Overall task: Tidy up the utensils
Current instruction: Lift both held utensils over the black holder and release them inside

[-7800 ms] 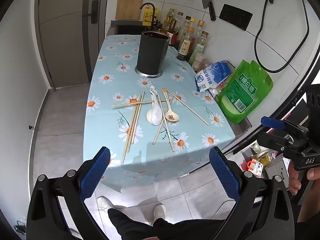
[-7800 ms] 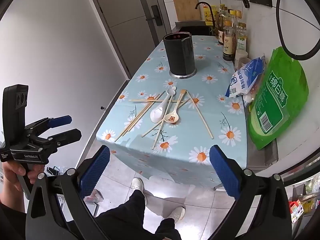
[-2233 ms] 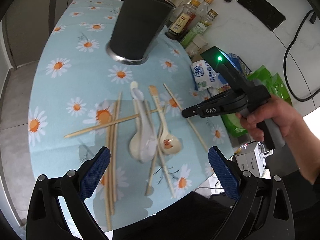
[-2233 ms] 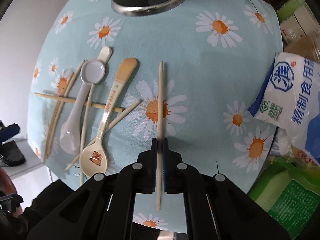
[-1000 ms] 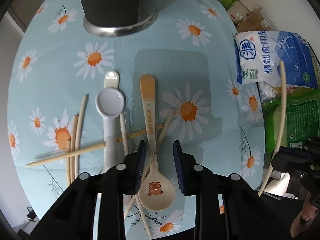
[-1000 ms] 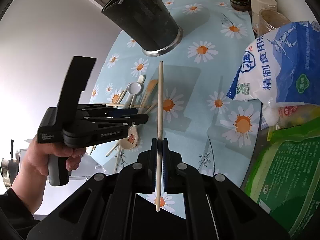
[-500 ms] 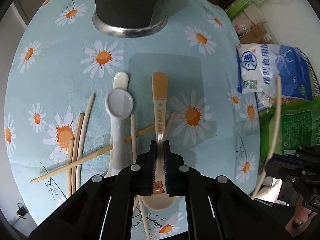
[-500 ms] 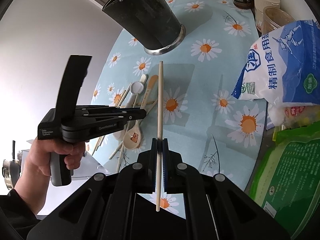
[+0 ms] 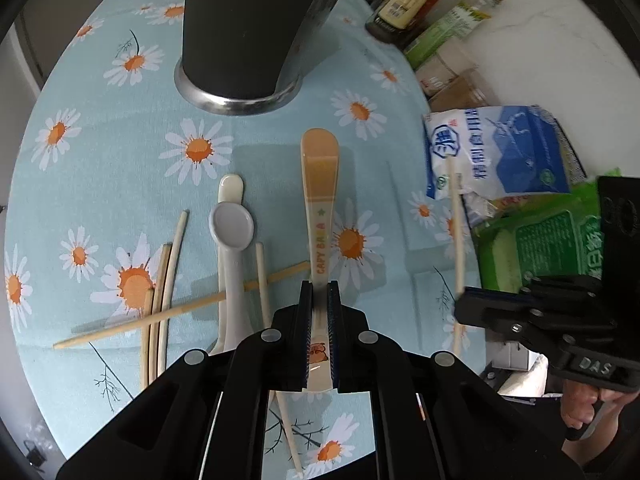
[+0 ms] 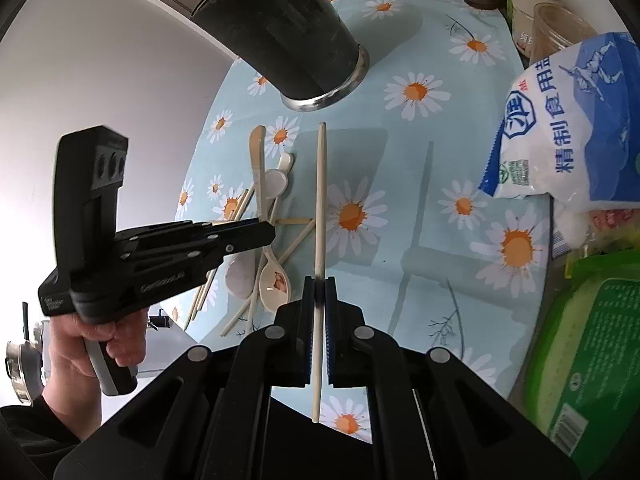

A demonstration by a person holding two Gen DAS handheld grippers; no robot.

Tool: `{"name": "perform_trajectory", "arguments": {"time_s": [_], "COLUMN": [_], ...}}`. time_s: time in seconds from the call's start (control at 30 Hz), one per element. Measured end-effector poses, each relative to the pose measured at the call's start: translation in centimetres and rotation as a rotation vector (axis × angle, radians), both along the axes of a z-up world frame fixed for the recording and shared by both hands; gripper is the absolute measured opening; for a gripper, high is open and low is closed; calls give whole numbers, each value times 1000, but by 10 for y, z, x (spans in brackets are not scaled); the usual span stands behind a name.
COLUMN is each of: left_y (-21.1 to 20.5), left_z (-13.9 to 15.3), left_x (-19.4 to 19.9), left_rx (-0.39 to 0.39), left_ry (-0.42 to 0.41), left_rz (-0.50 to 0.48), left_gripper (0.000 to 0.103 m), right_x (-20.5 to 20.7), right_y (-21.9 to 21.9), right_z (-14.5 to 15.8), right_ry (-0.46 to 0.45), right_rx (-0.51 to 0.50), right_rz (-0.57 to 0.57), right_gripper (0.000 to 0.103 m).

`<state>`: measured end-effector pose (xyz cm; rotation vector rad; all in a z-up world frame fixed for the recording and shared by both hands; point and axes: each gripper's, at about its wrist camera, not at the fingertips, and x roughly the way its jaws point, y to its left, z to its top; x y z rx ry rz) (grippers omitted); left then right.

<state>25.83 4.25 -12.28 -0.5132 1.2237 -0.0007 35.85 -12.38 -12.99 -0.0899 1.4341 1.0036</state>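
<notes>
Left wrist view, bottom centre: left gripper [image 9: 319, 304] clamped on the cartoon spoon [image 9: 319, 216], pads pinching the handle just above the bowl, handle tip running up toward frame centre. Left of it on the daisy-print surface [image 9: 100, 168]: white spoon [image 9: 232, 240] lying lengthwise, a smaller white spoon [image 9: 231, 222] resting bowl-up on its handle. Loose chopsticks [image 9: 160, 280] lower left, several roughly parallel, one crossing them at an angle and passing under the white spoon. Right edge, mid-frame: right gripper [image 9: 466, 306] seen side-on

Right wrist view, bottom centre: right gripper [image 10: 319, 292] closed on a single chopstick [image 10: 320, 200], stick held clear of the surface and pointing up-frame, short tail sticking out below the pads. Left of frame: left gripper [image 10: 266, 234] in a hand [image 10: 104, 344], over the spoon pile

Farther, top centre of both views: dark utensil holder [image 9: 256, 20] with a steel base ring, standing upright on the surface. Right side: blue-and-white salt bag [image 10: 568, 128], green bag [image 10: 592, 360] below it. Top right: sauce bottles [image 9: 404, 4] against the wall
</notes>
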Motion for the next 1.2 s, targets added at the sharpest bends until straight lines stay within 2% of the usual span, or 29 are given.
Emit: {"name": "perform_trajectory", "arguments": {"time_s": [0.27,0.53,0.8,0.97,1.2], "left_y": [6,21,49,68,84], "left_z": [22,58,90,101,122], "left_x": [-26,-41,-56,-61,-54], "left_rx": [-54,-30,-26,6,33], "left_ry": [-105,-203,-303,-352,-439], "left_rz": [-8,-37,-56,-54,-38], "left_gripper": [6,6,6,6,6], "right_x": [-11,-19,-30,-33,-23], "right_y": [12,37,63,71,81], "right_z": [11,28,46,60,85], "right_ry": [-33,-87,-155,-202,-286], "right_rx": [4,32,125,206,333], "right_rz": [-20,-37,-65,-107,-114], "right_gripper": [6,6,6,6,6]}}
